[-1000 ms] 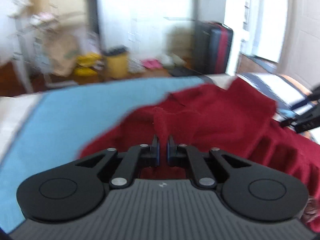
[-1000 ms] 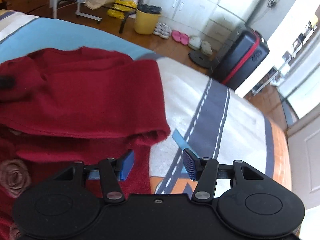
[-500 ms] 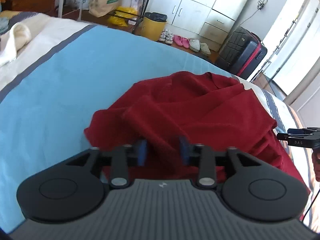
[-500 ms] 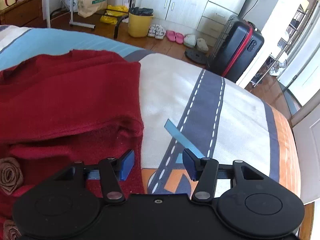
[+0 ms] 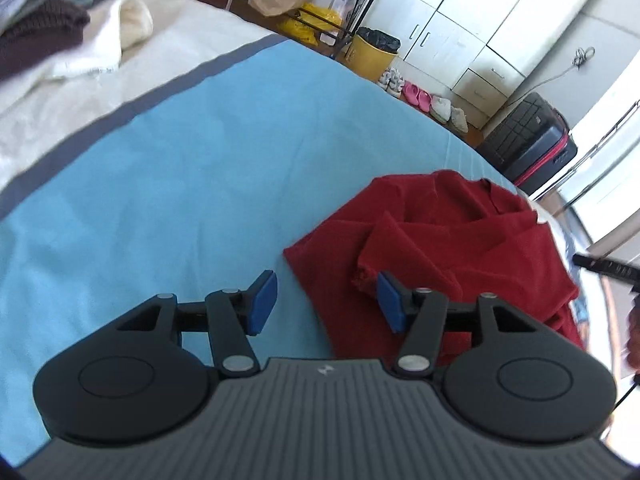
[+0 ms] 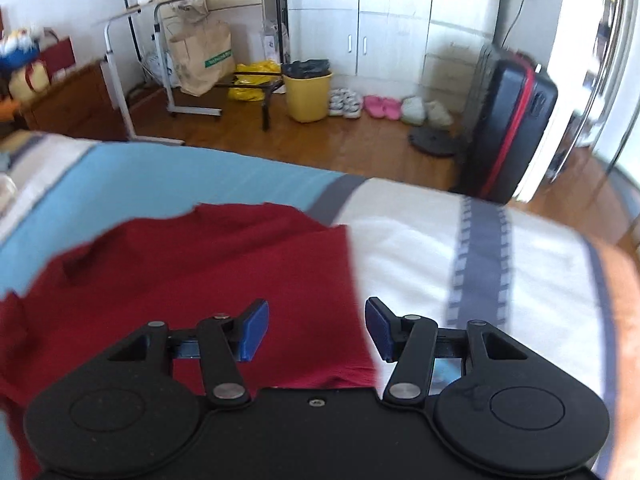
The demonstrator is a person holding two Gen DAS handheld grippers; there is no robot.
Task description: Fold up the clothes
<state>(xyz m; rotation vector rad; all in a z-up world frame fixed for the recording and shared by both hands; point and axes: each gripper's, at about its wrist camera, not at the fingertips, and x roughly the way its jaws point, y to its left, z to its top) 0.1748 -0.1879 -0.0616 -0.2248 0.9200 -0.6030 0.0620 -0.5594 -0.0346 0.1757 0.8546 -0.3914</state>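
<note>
- Left gripper (image 5: 326,302): jaws wide apart, nothing between them, hovering over the blue part of the bed cover (image 5: 168,184), just beside the near-left corner of the red sweater (image 5: 452,240).
- Right gripper (image 6: 316,330): jaws also wide apart and empty, above the sweater's (image 6: 200,264) right edge where it meets the white part of the cover.
- Sweater lies on the bed, mostly on the blue, right side spilling toward the white/grey stripe.
- Looks partly folded: a sleeve or flap doubled over the body, its frayed-looking cuff end near the left gripper's right finger. Top layer is rumpled, not flat; thick soft knit, will likely slump.
- Judgement: both grippers free, so next is a re-grip for another fold.
- To do it well: pinch both near corners through all layers, lift together, keep the edge taut, lay over evenly. Grabbing only the top layer would likely drag the flap open.
- Neckline sits at the far side; folding toward it makes sense.
</note>
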